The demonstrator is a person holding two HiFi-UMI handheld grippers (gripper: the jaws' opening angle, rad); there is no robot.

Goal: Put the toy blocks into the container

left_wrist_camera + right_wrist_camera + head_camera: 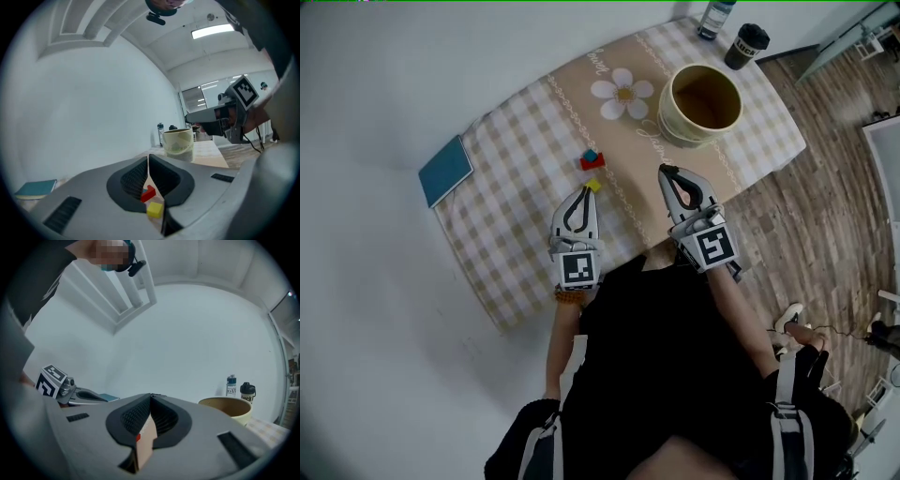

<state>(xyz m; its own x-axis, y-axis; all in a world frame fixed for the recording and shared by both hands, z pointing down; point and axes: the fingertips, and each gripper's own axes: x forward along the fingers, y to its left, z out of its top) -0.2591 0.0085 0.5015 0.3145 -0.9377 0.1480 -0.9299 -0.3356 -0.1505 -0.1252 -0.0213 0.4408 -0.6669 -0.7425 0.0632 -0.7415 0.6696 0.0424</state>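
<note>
Black clothing is filling the bottom of the head view, and both arms are reaching out from it over the counter (511,225). Left gripper (583,190) is hovering with its jaws narrowed almost together and nothing between them, its tip just beside the yellow block (593,186). Red block (592,163) and blue block (590,155) are sitting together a little beyond. Right gripper (667,170) is pointing toward the cream container (673,120), jaws together and empty. Well apart, a blue book (445,170) is lying at the cloth's edge, and two bottles (715,19) are standing behind the container.
</note>
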